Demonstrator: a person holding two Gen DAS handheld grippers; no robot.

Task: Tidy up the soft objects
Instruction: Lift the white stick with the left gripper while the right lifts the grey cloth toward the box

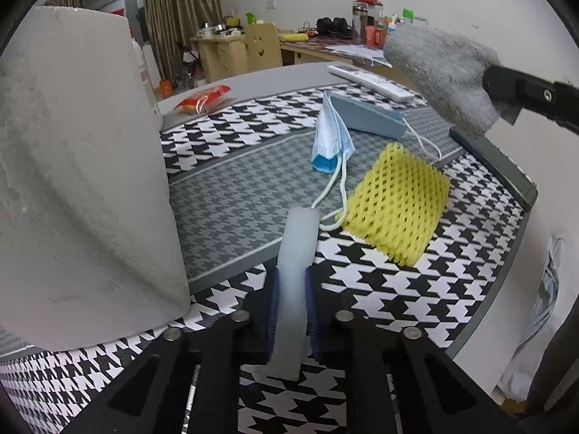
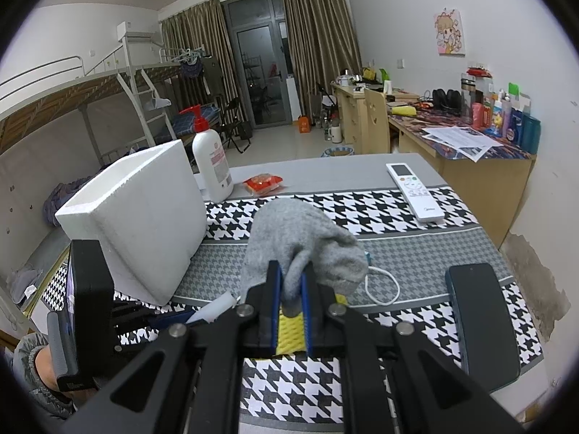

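Observation:
My left gripper [image 1: 291, 282] is shut on a white foam strip [image 1: 295, 271] and holds it over the houndstooth cloth, just right of the white foam box [image 1: 79, 181]. My right gripper [image 2: 290, 275] is shut on a grey sock [image 2: 300, 242] and holds it in the air; the sock also shows in the left wrist view [image 1: 441, 72] at the upper right. A yellow foam net [image 1: 396, 202] and a blue face mask [image 1: 331, 137] lie on the cloth ahead of the left gripper. The foam box stands left in the right wrist view [image 2: 137, 224].
A white remote [image 2: 414, 191], a red snack packet [image 2: 262, 183] and a pump bottle [image 2: 211, 159] sit at the table's far side. A dark phone [image 2: 481, 322] lies at the right edge. A blue-grey case [image 1: 365, 115] with a white cable lies behind the mask.

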